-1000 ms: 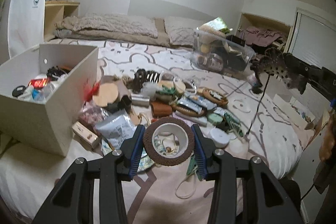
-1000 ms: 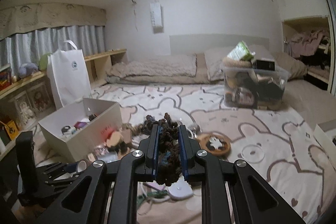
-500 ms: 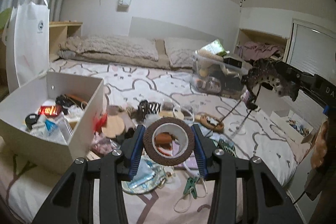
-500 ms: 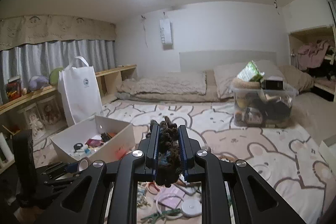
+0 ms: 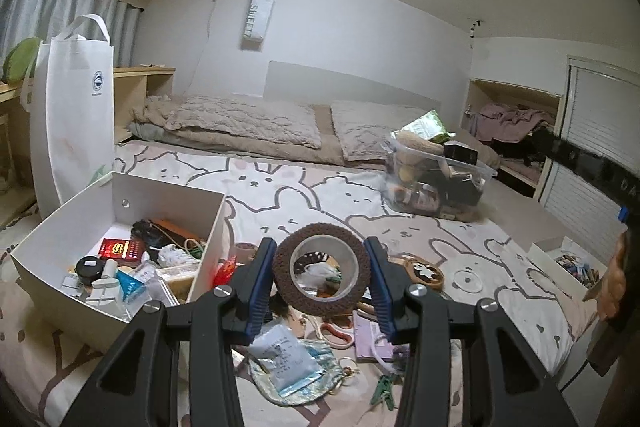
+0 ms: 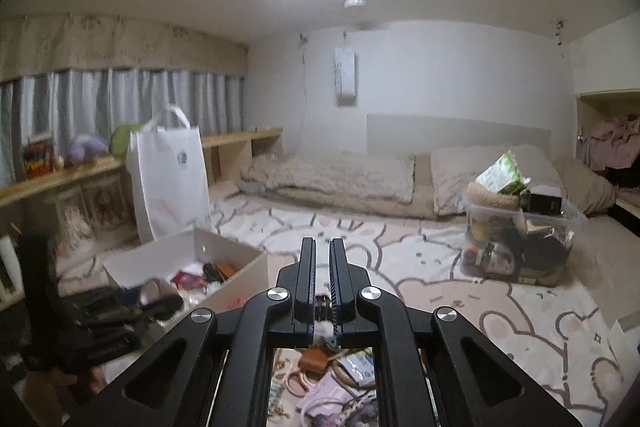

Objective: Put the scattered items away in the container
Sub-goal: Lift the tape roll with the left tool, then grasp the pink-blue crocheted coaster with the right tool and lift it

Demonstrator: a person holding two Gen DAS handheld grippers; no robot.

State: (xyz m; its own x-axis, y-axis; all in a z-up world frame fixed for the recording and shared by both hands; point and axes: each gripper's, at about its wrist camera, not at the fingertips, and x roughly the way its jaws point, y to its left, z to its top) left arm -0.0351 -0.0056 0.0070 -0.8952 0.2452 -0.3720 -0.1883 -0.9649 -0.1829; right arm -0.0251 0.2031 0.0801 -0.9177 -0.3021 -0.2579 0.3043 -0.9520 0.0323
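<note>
Left wrist: left tool [image 5: 322, 277] grips tape roll [image 5: 322, 279] above cluttered bed [image 5: 304, 195]; right tool [image 6: 322, 281] closed.

The right gripper [image 6: 323, 255] is being held above the patterned bedspread [image 6: 460, 291], jaws closed. The white box [image 6: 240, 259] is being shown lower left, the clear bin [image 6: 520, 247] at right

Right tongs [image 6: 322, 255] squeezed together — a small thing [image 6: 323, 327] deep between them, too hidden to name. Left tongs [image 6: 120, 307] a dark blur. Clutter [image 6: 324, 383] mostly screened by the frame.
</note>
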